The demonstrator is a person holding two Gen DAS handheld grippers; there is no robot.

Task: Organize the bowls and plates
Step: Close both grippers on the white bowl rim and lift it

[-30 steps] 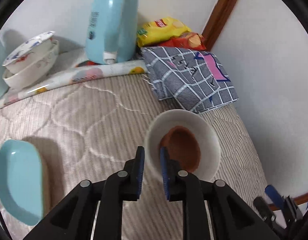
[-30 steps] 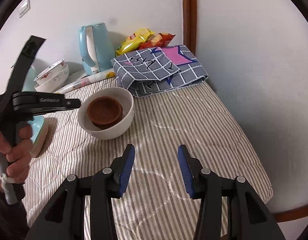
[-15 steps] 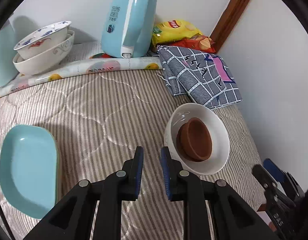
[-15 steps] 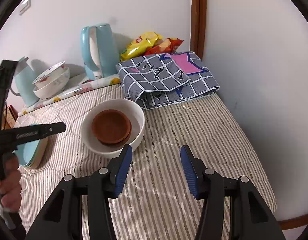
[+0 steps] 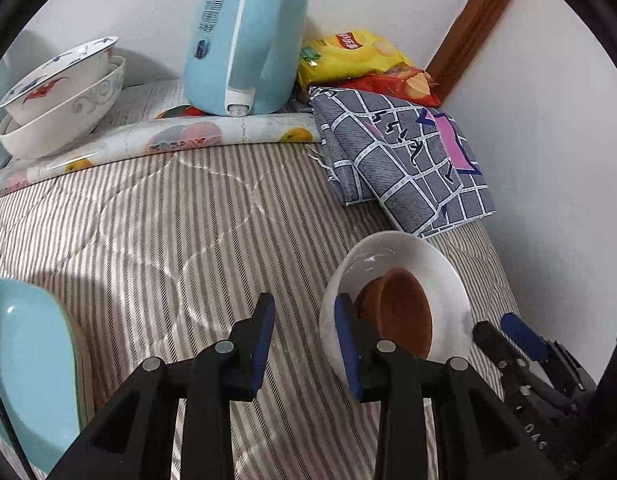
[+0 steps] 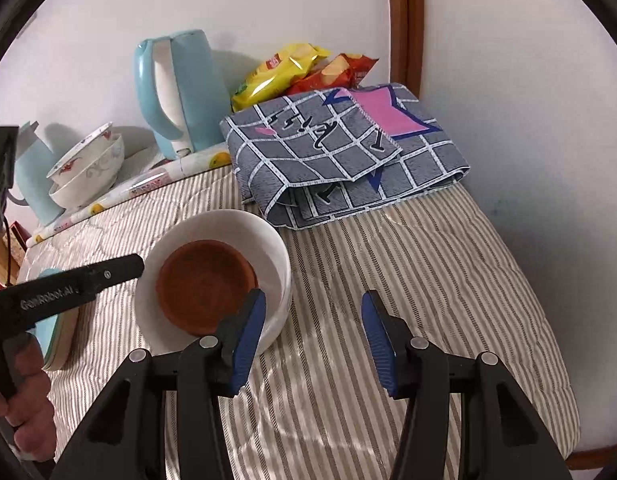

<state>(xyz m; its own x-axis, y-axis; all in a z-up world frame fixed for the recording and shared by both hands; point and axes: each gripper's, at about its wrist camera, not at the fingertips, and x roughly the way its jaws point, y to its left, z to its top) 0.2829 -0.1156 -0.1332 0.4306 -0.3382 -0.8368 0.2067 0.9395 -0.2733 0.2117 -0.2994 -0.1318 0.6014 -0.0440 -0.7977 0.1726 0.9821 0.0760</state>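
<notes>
2 plain white walls meet in a corner covered by a vertical brown wooden trim strip. Pushed into that corner stands a table under a beige-and-white striped quilted cover, which catches soft patches of light along its stitching. Along the table's far edge lies a glossy fruit-printed sheet. At the near right corner, a brown wooden edge shows beneath the cover.

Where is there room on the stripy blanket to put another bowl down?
Free: the striped middle between the teal plate, the fruit-print roll and the white bowl; also right of that bowl, below the checked cloth. Crowded: the back, with the kettle, snack bags and stacked bowls.
</notes>
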